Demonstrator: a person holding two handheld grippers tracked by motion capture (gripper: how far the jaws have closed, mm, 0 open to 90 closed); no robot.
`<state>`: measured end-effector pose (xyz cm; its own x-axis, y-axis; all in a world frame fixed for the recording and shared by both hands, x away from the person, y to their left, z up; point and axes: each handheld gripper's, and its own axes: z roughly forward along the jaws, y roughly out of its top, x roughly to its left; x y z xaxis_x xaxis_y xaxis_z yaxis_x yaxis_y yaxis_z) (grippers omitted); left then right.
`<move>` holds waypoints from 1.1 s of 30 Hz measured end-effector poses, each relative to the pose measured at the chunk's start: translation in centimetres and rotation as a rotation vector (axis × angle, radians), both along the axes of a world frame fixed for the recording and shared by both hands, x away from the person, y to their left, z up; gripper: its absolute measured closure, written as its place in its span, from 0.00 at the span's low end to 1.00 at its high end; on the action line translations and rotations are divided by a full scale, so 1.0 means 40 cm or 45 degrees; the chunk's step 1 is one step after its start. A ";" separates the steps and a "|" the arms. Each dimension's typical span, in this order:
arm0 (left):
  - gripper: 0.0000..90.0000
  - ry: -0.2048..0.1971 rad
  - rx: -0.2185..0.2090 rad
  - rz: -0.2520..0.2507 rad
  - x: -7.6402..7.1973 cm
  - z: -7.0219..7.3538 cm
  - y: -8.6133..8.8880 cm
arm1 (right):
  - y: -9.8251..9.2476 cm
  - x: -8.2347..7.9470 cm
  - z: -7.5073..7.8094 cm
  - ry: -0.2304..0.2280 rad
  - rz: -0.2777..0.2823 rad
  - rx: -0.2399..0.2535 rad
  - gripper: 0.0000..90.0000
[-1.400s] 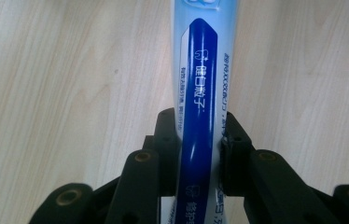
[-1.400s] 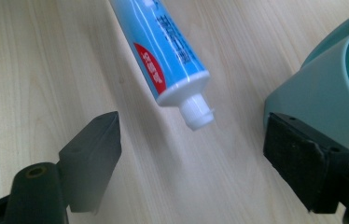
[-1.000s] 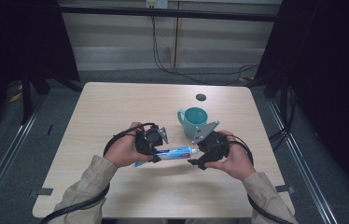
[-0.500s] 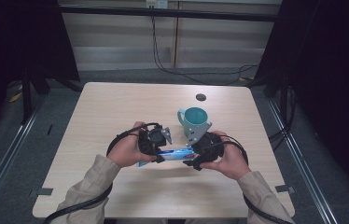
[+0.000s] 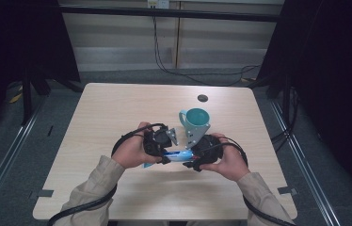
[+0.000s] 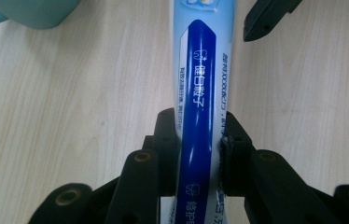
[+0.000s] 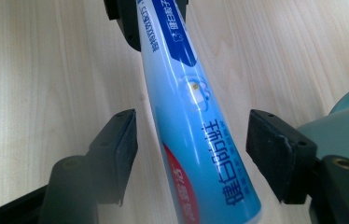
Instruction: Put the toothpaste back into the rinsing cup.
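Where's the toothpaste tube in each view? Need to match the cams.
High view: toothpaste tube lies crosswise between the two hands, just below the teal mug.
Left gripper view: tube runs up the centre, clamped by the left gripper.
Right gripper view: tube slants between the right gripper pads, which stand clear of it after closing in.
Shared landmark: the teal mug.

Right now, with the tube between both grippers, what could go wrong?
1. The right gripper has just been closing, its pads not yet on the toothpaste tube; the tube runs slanted between them, so they may meet it unevenly and twist it.
2. The left gripper alone clamps the tube; hard squeezing could dent it.
3. The teal mug stands close behind; a swing might knock it.
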<state>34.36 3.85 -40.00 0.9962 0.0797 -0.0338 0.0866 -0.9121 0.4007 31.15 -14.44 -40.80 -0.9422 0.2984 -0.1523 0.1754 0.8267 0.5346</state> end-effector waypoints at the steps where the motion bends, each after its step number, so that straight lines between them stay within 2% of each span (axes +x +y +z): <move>1: 0.81 -0.005 0.014 -0.024 0.003 0.003 -0.001 | 0.000 0.000 -0.001 0.004 -0.003 0.003 0.39; 10: 0.81 0.009 -0.020 -0.016 0.000 0.009 -0.009 | -0.001 0.003 -0.009 0.021 0.010 -0.006 0.50; 16: 0.81 0.000 -0.016 -0.029 -0.001 0.012 -0.012 | -0.003 0.004 -0.010 0.019 0.019 -0.015 0.56; 19: 0.80 -0.008 -0.002 -0.046 -0.002 0.012 -0.014 | 0.000 0.003 -0.011 0.019 0.031 -0.040 0.59; 20: 0.80 -0.005 -0.005 -0.052 -0.002 0.012 -0.017 | 0.000 0.002 -0.011 0.034 0.038 -0.048 0.63; 23: 0.79 -0.012 -0.008 -0.065 -0.001 0.013 -0.019 | -0.001 0.000 -0.011 0.045 0.035 -0.054 0.67; 25: 0.78 -0.001 -0.007 -0.079 0.000 0.012 -0.022 | -0.003 0.001 -0.011 0.065 0.066 -0.051 0.70; 27: 0.76 0.001 -0.020 -0.087 0.001 0.010 -0.023 | -0.007 -0.004 -0.009 0.080 0.049 -0.056 0.73; 32: 0.72 -0.020 -0.049 -0.106 0.001 0.010 -0.019 | -0.012 -0.009 -0.006 0.063 0.038 -0.044 0.77; 33: 0.72 -0.018 -0.069 -0.101 0.001 0.009 -0.017 | -0.012 -0.009 -0.006 0.063 0.038 -0.044 0.77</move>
<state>34.39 3.18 -39.63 0.9998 -0.0011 -0.0215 0.0087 -0.8928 0.4503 30.77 -14.91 -41.06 -0.9573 0.2651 -0.1153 0.1755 0.8500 0.4968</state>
